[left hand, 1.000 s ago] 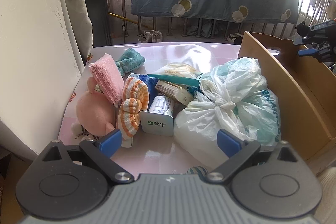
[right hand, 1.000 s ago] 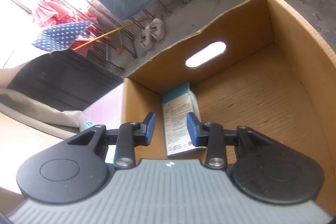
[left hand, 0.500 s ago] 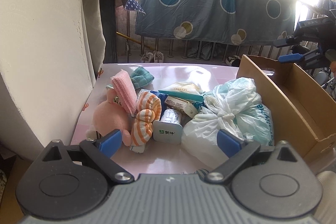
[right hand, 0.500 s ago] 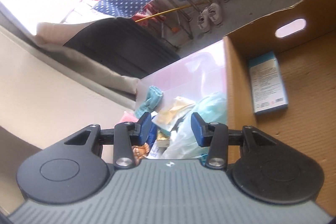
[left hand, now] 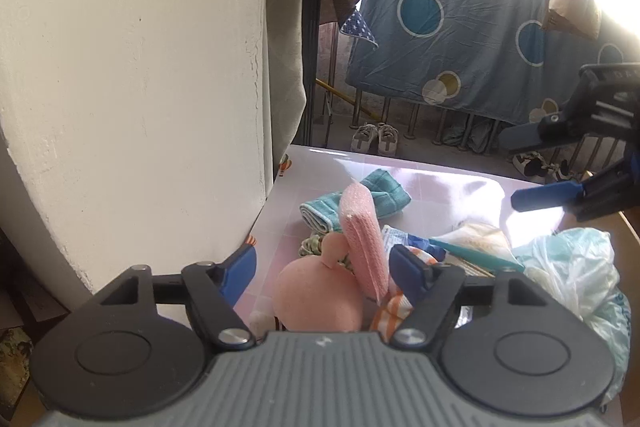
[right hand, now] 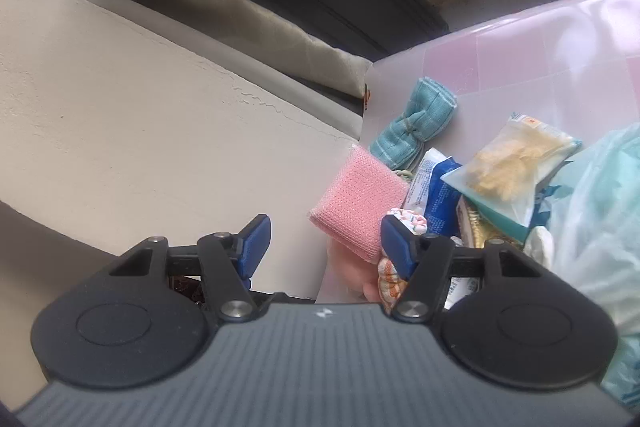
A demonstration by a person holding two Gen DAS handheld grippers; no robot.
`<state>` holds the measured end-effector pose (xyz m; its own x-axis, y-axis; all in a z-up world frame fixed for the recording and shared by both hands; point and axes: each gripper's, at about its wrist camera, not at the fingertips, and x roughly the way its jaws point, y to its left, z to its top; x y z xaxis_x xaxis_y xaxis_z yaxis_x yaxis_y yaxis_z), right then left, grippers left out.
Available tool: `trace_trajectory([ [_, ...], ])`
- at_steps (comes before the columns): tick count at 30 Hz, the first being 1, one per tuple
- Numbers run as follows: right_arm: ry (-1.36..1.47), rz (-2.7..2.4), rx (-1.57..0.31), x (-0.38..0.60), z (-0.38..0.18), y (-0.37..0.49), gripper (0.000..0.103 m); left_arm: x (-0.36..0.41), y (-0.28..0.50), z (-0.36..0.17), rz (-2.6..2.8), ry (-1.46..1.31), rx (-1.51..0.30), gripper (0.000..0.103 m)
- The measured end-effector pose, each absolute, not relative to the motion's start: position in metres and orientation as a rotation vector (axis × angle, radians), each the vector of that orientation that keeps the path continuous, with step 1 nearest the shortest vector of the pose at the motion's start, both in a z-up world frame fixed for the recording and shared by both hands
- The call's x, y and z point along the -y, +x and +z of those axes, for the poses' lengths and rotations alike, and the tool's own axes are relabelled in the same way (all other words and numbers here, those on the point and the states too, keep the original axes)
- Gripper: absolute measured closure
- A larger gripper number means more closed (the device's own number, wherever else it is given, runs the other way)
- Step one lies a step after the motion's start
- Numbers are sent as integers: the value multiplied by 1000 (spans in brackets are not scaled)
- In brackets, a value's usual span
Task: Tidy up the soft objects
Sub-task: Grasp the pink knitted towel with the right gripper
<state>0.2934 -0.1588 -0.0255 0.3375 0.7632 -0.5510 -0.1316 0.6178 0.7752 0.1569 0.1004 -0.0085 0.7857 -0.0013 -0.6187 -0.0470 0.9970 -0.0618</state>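
Note:
A pile of soft things lies on the pink table [left hand: 440, 187]: a pink plush toy [left hand: 320, 297], a pink knit sponge cloth [left hand: 364, 243] leaning on it, a teal towel [left hand: 352, 201], an orange striped sock bundle [left hand: 394, 305] and a knotted plastic bag [left hand: 576, 271]. My left gripper [left hand: 324, 271] is open, low over the plush toy, which sits between its fingers. My right gripper [right hand: 324, 243] is open and empty above the pink cloth [right hand: 356, 207] and teal towel [right hand: 416, 125]. It also shows at the right in the left wrist view [left hand: 532, 171].
A white wall [left hand: 140, 87] borders the table on the left. A blue wipes pack [right hand: 438, 187], a clear bag of yellow stuff [right hand: 512, 163] and the plastic bag [right hand: 600, 227] crowd the table's right side. Shoes [left hand: 374, 139] and a hanging blue sheet [left hand: 460, 39] lie beyond.
My right gripper has swung left from the cardboard box to above the pile and opened wider. My left gripper has moved left and down to the plush toy, its jaws narrower.

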Motion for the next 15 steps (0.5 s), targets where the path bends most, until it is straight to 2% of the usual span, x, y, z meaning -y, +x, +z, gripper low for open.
trace_trajectory([
  [3,689,644,-1113,127,-45,317,42,-104,178,-14,-1,-102,-662,41],
  [8,684,601,-1170,98,-74,352,41,-94,201,-26,-72,-103,-677,44],
  [15,593,593,-1212,67,-93,389,31,-80,219,-41,-164,-131,-719,65],
])
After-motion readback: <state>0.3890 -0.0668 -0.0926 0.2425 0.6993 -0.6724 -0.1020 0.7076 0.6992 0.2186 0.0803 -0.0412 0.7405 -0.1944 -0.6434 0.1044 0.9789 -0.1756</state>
